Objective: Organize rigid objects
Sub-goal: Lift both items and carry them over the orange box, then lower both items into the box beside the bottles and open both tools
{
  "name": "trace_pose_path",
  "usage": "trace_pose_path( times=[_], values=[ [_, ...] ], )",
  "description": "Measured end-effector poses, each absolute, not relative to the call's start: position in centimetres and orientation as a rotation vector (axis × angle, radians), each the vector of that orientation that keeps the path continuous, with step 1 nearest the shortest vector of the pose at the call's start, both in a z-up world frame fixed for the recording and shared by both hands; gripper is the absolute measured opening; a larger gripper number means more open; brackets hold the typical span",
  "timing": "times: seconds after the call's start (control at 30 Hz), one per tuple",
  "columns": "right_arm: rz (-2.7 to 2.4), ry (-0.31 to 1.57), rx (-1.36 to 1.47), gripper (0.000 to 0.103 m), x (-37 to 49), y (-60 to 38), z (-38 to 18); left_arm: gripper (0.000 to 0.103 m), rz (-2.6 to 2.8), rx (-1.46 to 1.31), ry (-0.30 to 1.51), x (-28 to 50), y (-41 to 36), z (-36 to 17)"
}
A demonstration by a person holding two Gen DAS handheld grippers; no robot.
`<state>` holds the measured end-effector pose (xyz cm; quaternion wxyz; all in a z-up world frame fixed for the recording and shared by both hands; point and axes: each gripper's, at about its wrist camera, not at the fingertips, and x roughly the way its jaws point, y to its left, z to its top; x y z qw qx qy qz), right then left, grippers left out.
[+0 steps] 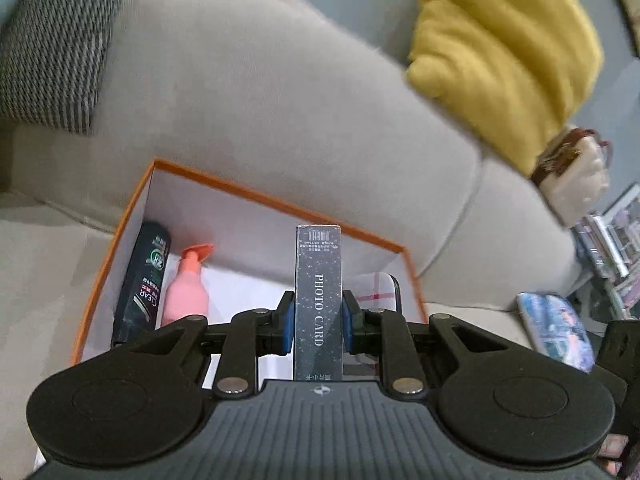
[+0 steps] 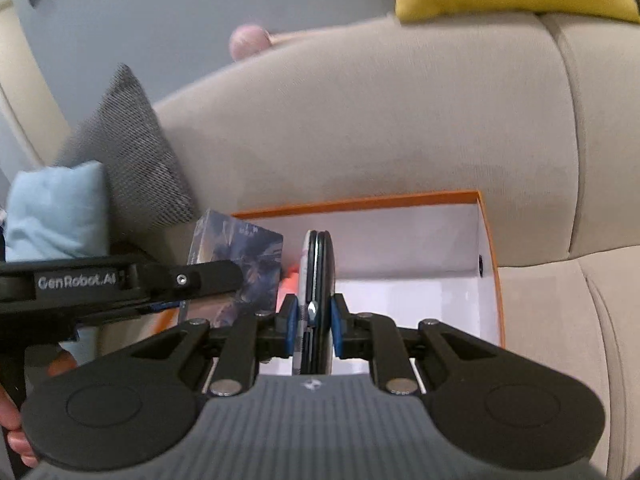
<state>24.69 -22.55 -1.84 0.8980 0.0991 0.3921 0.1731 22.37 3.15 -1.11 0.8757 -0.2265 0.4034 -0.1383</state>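
Observation:
An orange-rimmed white box [image 1: 256, 197] sits on a beige sofa seat. My left gripper [image 1: 318, 318] is shut on a dark "PHOTO CARD" box [image 1: 318, 280], held upright over the orange box. Inside lie a dark CLEAR bottle [image 1: 144, 280] and a pink spray bottle [image 1: 188, 284]. My right gripper [image 2: 314, 320] is shut on a thin round black case [image 2: 318, 280], held edge-on over the same box [image 2: 490, 240]. In the right wrist view the left gripper [image 2: 120, 284] shows at the left with its photo card box [image 2: 240, 268].
The sofa backrest [image 1: 280, 100] rises behind the box. A grey woven cushion [image 1: 52, 40], a light blue cushion [image 2: 56, 212] and a yellow cushion [image 1: 508, 48] lie on it. A small bag [image 1: 576, 172] and a blue printed case [image 1: 556, 332] sit at the right.

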Motion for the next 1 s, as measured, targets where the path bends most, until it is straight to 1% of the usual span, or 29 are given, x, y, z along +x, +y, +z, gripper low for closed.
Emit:
trace_pose_path(
  times=[0.23, 0.5, 0.87, 1.0],
  values=[
    [0.295, 0.927, 0.207, 0.018, 29.7, -21.8, -4.8, 0.025, -0.297, -0.480, 0.987, 27.4, 3.2, -5.1],
    [0.275, 0.979, 0.151, 0.018, 32.6, -19.3, -6.7, 0.025, -0.269, -0.557, 1.091, 30.3, 3.7, -8.3],
    [0.255, 1.027, 0.146, 0.018, 33.7, -18.5, -8.2, 0.025, -0.193, -0.539, 1.174, 32.0, 3.1, -11.6],
    [0.260, 1.027, 0.132, 0.018, 34.3, -18.0, -8.4, 0.025, -0.194, -0.506, 1.161, 31.7, 2.7, -11.7]
  ],
)
